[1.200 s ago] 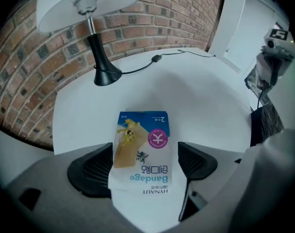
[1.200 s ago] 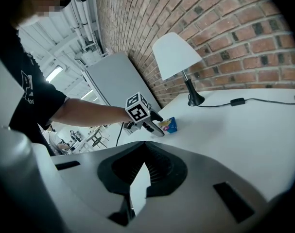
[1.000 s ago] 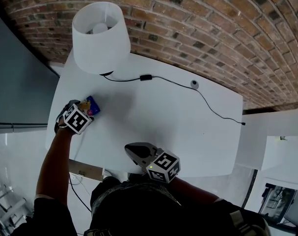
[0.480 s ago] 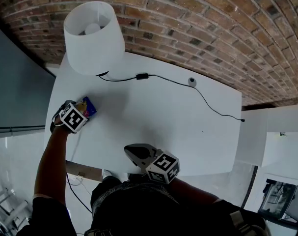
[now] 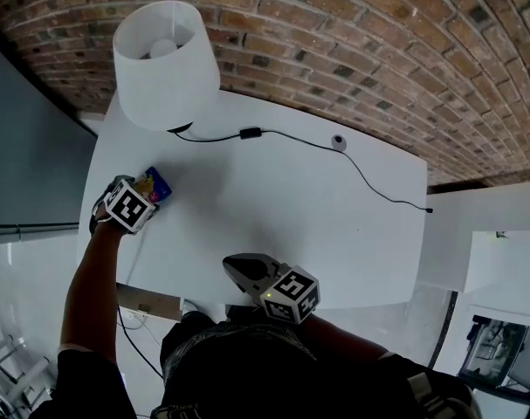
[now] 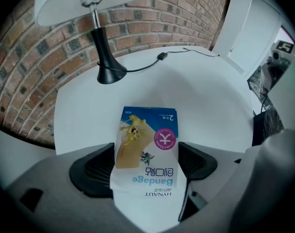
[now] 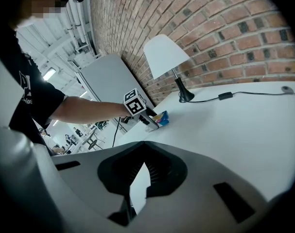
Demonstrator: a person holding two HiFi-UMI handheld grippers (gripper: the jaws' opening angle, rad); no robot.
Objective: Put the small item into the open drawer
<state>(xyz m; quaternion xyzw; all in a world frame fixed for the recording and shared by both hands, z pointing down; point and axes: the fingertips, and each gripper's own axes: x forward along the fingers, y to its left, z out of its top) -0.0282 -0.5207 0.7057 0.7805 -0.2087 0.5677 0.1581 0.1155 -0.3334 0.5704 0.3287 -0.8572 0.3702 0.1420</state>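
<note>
The bandage packet (image 6: 147, 140) is clamped in the left claw (image 6: 146, 165), its long axis running straight out from the jaws above the tabletop's (image 5: 273, 199) left edge, while the right claw (image 7: 142, 176) hangs closed and empty.

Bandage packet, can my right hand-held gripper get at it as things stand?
Probably not: the left hand-held gripper is shut on the bandage packet, flanking both sides, though the table between lies bare.

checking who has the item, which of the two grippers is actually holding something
The left gripper: its jaws are clamped on the sides of a small bandage box. The right gripper has its jaws together with nothing between them.
</note>
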